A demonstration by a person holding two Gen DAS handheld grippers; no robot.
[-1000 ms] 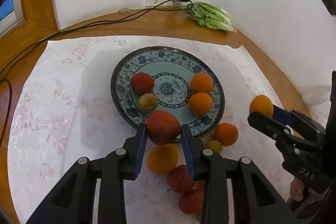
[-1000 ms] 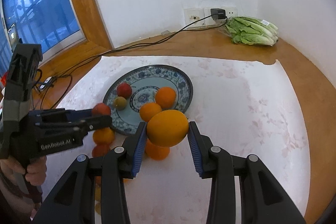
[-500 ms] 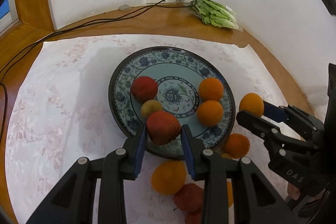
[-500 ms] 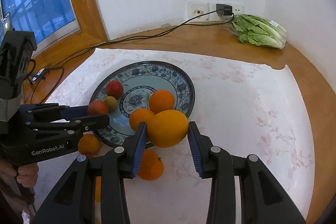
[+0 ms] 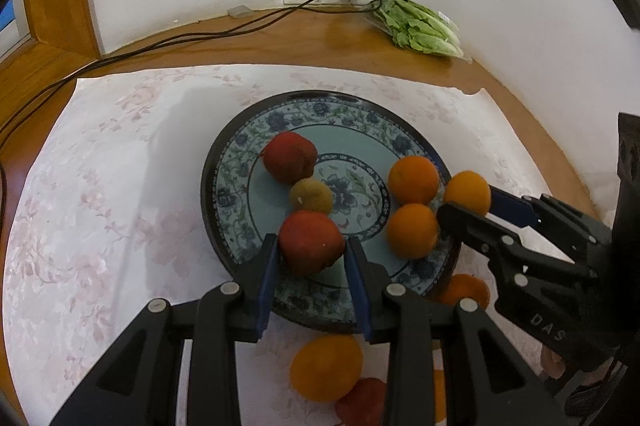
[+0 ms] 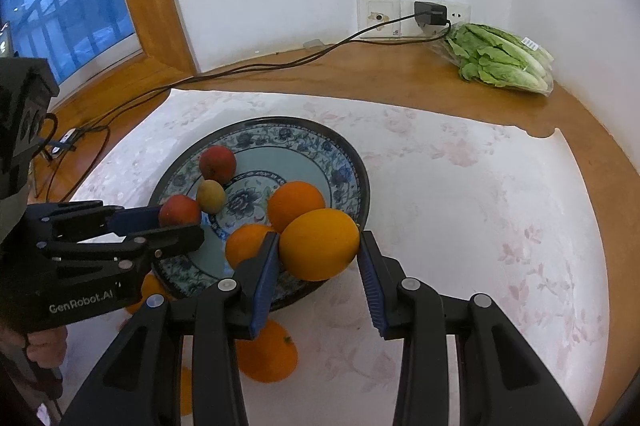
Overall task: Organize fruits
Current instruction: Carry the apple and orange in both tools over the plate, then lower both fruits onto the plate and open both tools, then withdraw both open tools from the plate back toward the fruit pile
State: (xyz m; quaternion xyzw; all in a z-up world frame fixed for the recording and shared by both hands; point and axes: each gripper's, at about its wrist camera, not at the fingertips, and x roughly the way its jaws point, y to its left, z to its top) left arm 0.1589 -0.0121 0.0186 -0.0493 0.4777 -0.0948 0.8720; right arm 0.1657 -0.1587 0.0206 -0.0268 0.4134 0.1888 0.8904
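A blue patterned plate [image 5: 276,122] [image 6: 304,134] lies on a white flowered cloth. On it are a red apple [image 5: 289,162], a small yellow-green fruit [image 5: 311,195] and two oranges [image 5: 413,179] [image 5: 412,230]. My left gripper [image 5: 312,262] is shut on a red apple [image 5: 311,241] over the plate's near left part. My right gripper [image 6: 319,258] is shut on a large orange [image 6: 319,243] over the plate's near right rim; it shows in the left wrist view too [image 5: 467,193].
Loose oranges [image 5: 326,368] [image 6: 266,352] and a red fruit [image 5: 360,402] lie on the cloth in front of the plate. Bagged lettuce [image 6: 500,58] lies in the far right corner. A charger cable [image 6: 260,66] runs along the wooden ledge from the wall socket [image 6: 430,14].
Both grippers have moved forward with their fruit, from in front of the plate to over its near edge. The plate looks larger and closer now.
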